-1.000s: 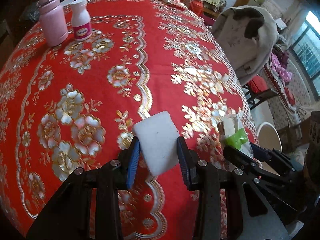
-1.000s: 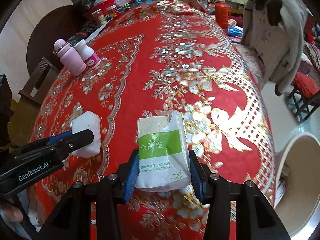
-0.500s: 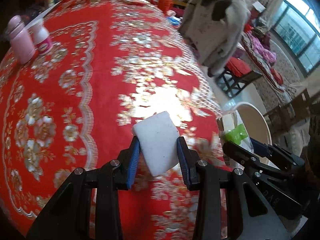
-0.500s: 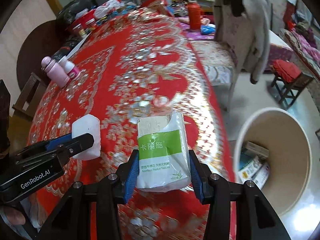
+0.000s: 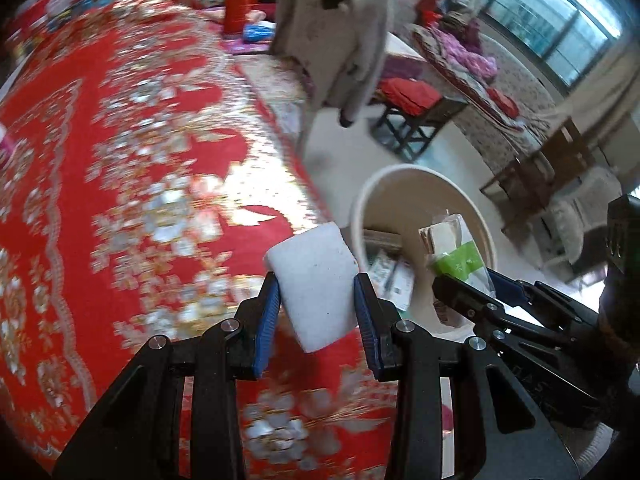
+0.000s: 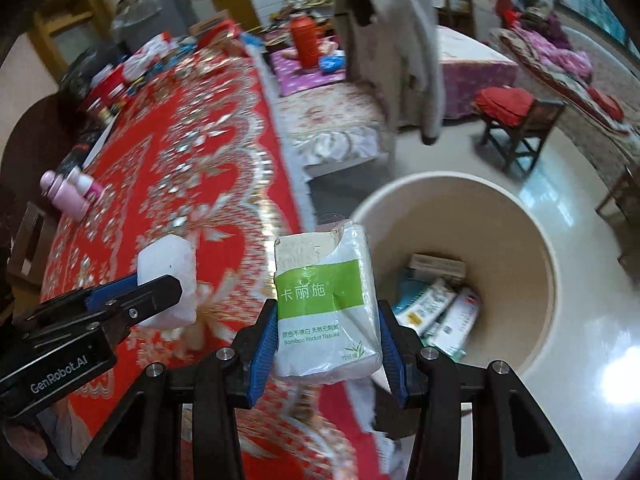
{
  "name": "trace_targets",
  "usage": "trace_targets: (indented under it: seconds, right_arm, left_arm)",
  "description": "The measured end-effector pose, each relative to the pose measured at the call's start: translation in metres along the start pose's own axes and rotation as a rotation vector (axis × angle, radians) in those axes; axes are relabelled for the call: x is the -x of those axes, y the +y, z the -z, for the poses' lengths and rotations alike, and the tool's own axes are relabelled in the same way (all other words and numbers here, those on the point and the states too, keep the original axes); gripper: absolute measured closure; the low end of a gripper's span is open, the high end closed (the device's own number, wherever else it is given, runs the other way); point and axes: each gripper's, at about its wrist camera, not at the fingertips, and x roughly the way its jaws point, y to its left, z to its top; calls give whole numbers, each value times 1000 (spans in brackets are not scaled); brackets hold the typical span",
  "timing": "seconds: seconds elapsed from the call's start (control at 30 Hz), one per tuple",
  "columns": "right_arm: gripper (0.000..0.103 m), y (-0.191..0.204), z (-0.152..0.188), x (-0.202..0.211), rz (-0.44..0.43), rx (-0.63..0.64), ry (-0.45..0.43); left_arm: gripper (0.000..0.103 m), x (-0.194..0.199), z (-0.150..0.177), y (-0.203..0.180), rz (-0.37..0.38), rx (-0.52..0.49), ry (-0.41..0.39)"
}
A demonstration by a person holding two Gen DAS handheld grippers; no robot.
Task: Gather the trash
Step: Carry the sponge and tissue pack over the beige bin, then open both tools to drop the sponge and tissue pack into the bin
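White foam block, one, sits clamped in the left gripper. One tissue pack (green label) is pinched by the right gripper, near one beige bin.

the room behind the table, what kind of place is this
Most likely a lived-in home, a dining or living room. A red floral tablecloth covers the table, a coat hangs nearby, a red thermos stands behind, and a beige bin sits on the tiled floor.

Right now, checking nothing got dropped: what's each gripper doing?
Left gripper: shut on the white rectangular foam block.
Right gripper: shut on the green-and-white plastic tissue pack.
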Motion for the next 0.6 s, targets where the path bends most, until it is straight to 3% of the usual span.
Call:
trace_targets:
  seconds: [0.27,0.6]
  right_arm:
    - [57,-49,4,4,43,-81,7]
    - [57,-87,5,4,68,-131,18]
  left_arm:
    - [68,-28,-10,-47,38,-73,35]
    - [65,-61,-21,-73,63,-69,85]
